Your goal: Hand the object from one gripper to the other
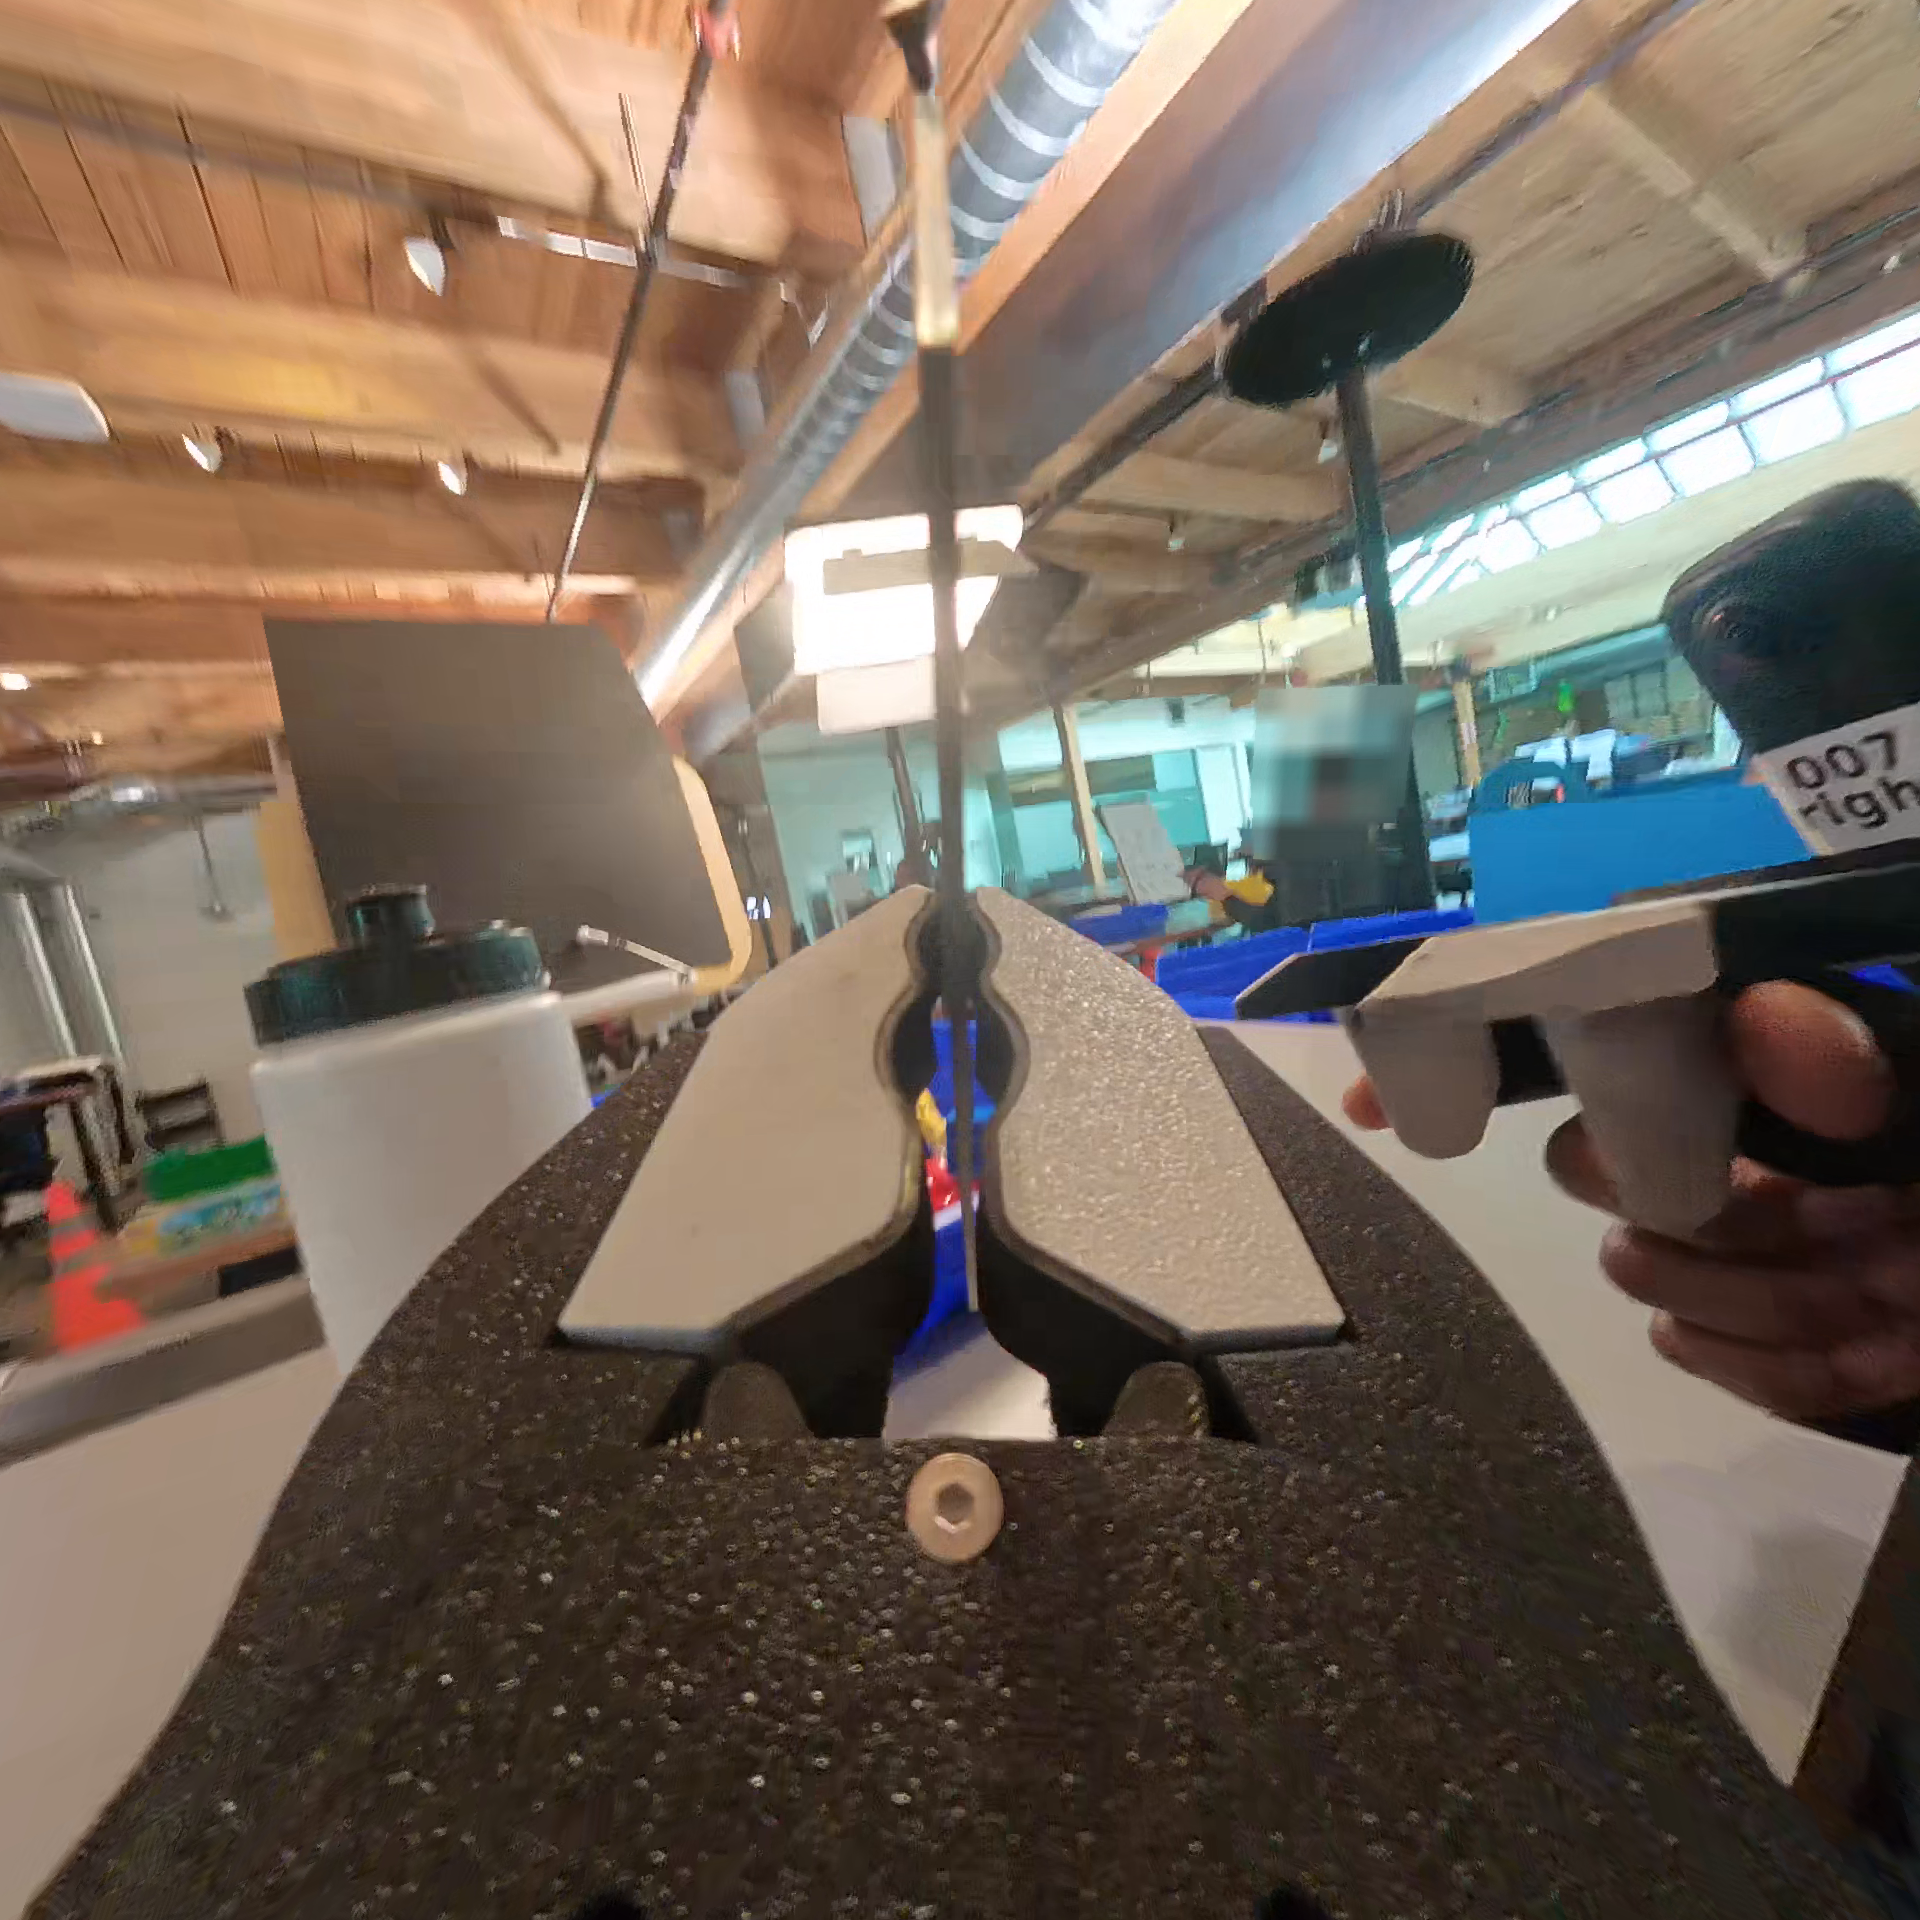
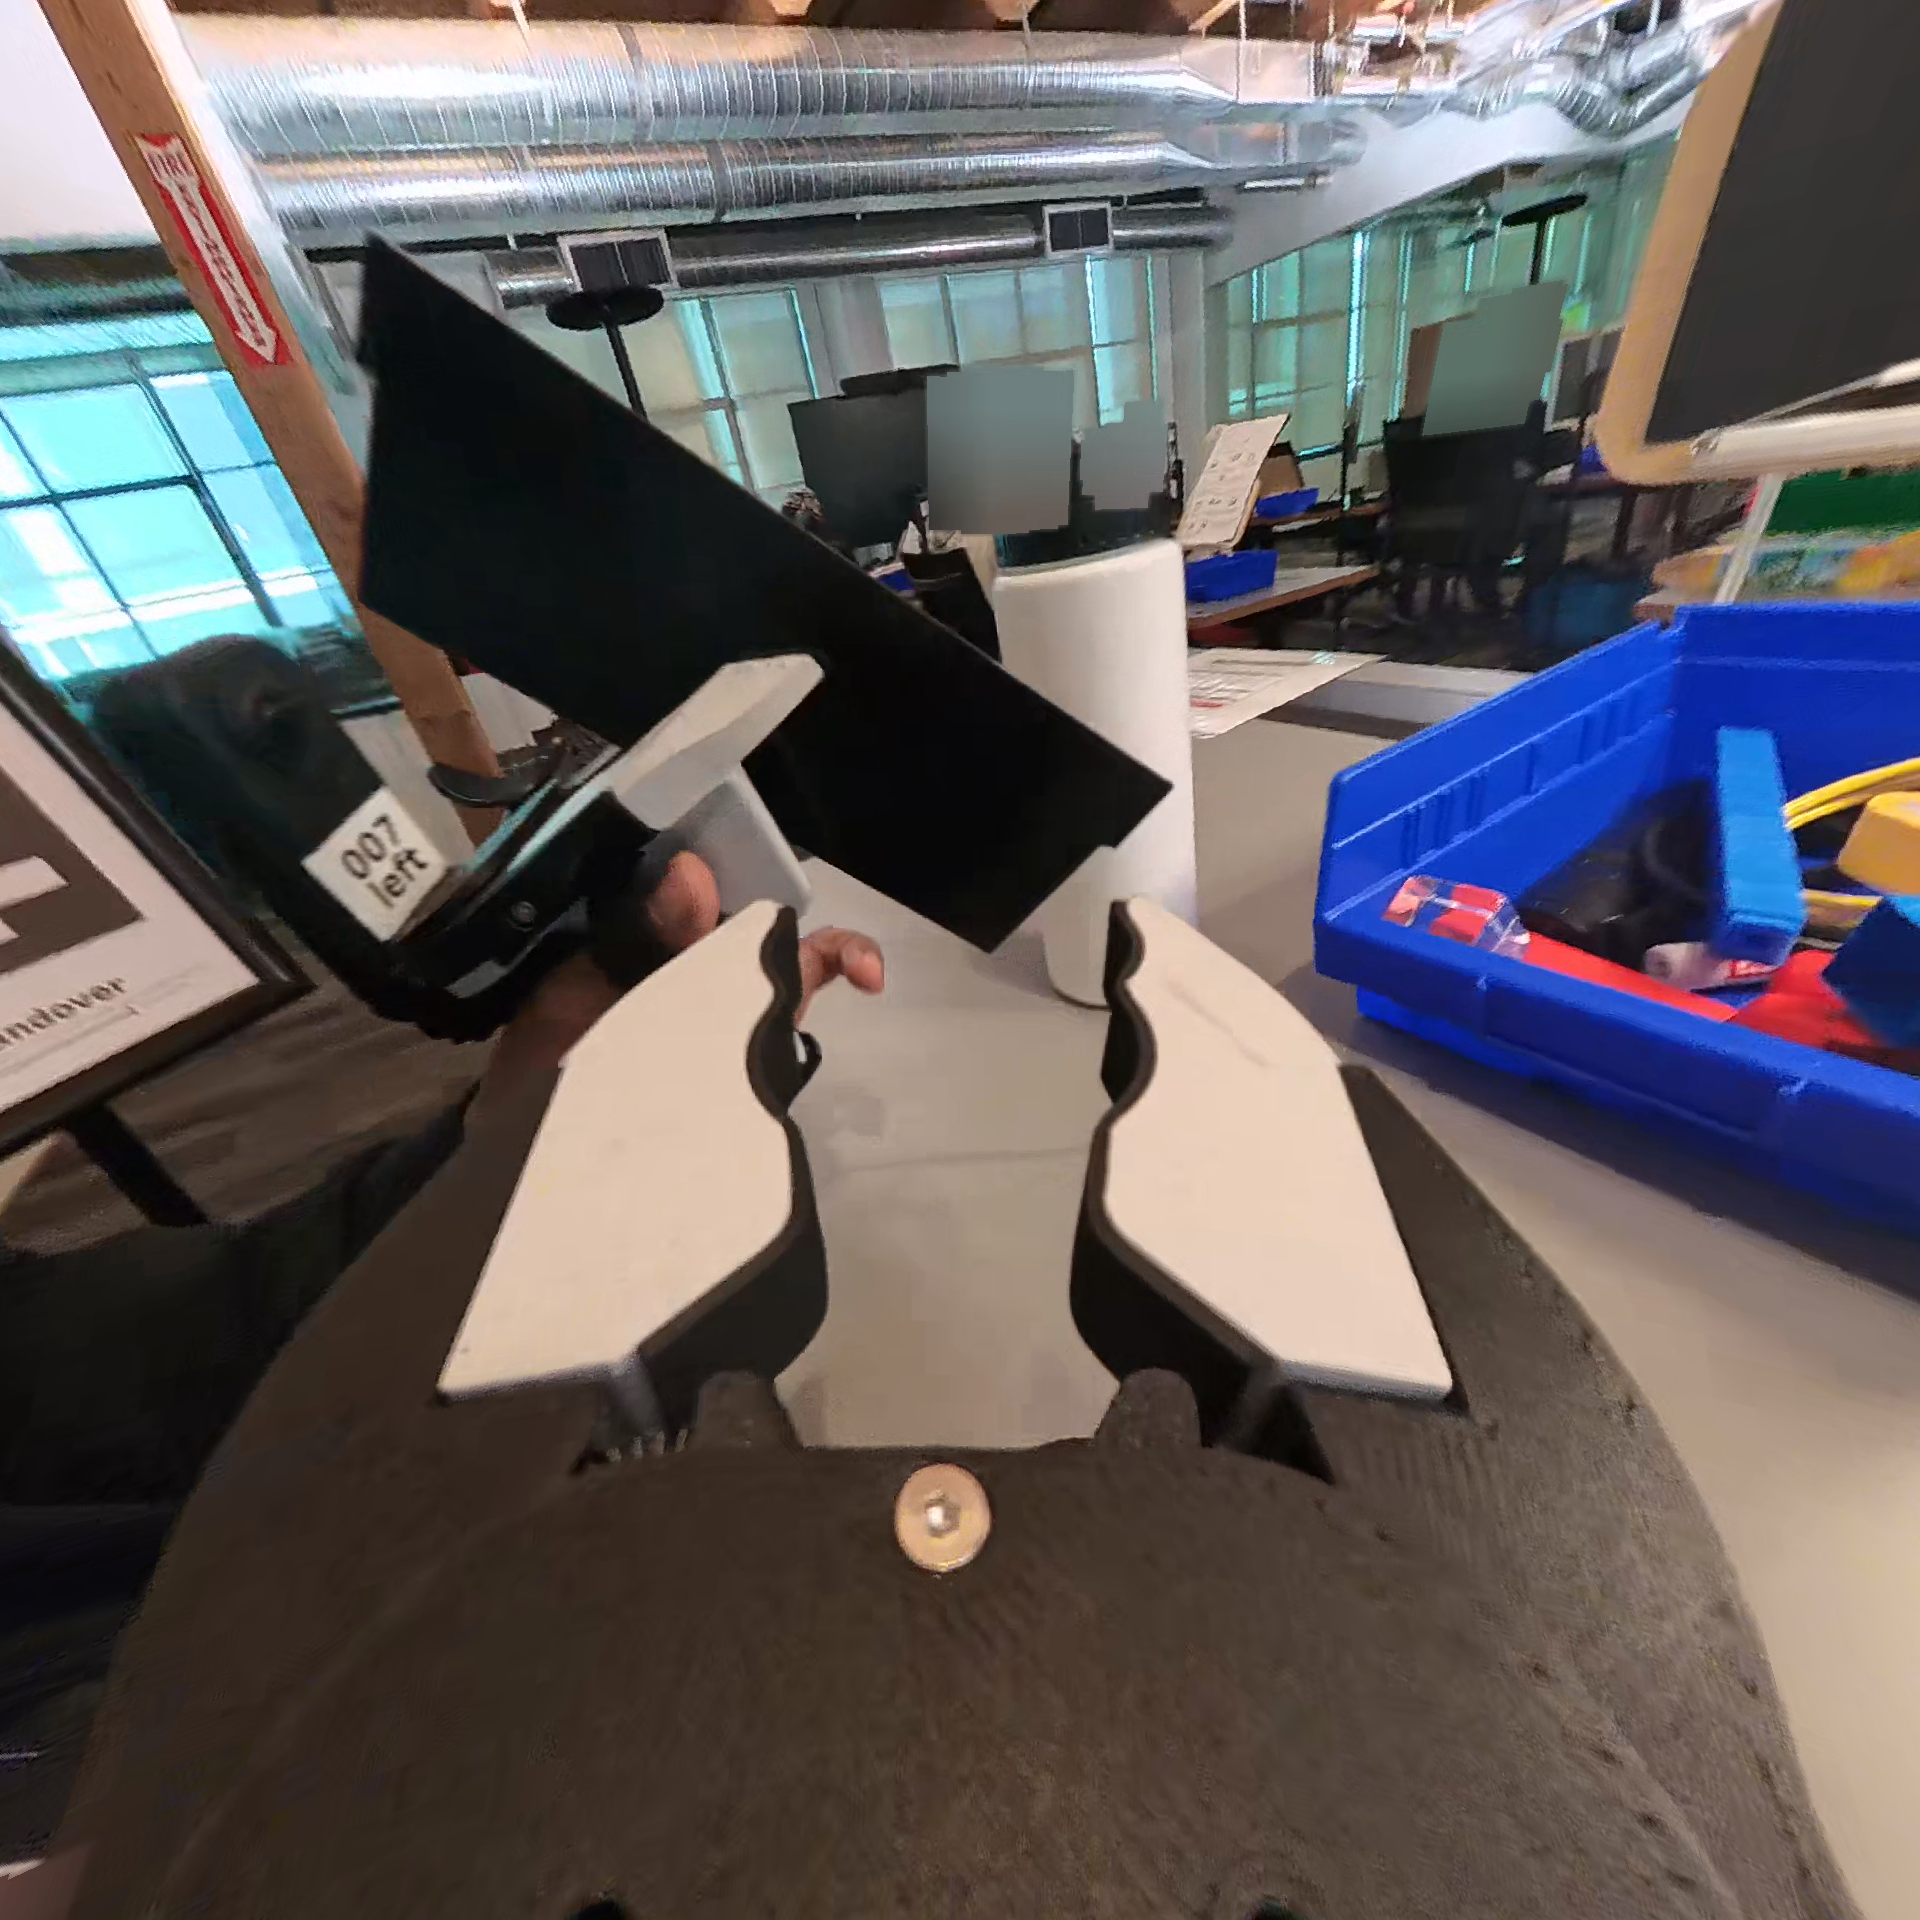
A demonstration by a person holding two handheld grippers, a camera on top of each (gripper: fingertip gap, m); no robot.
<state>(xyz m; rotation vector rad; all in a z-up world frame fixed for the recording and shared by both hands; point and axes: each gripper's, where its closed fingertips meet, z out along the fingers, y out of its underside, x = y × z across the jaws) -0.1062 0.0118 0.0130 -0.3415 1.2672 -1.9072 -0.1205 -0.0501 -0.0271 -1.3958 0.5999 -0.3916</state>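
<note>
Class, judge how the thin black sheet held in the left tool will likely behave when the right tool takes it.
The black sheet looks stiff: it juts past the left tool without sagging. Probably light, being edge-thin. Its smooth face may slip or pivot, so the open right tool should grip well in.
</note>
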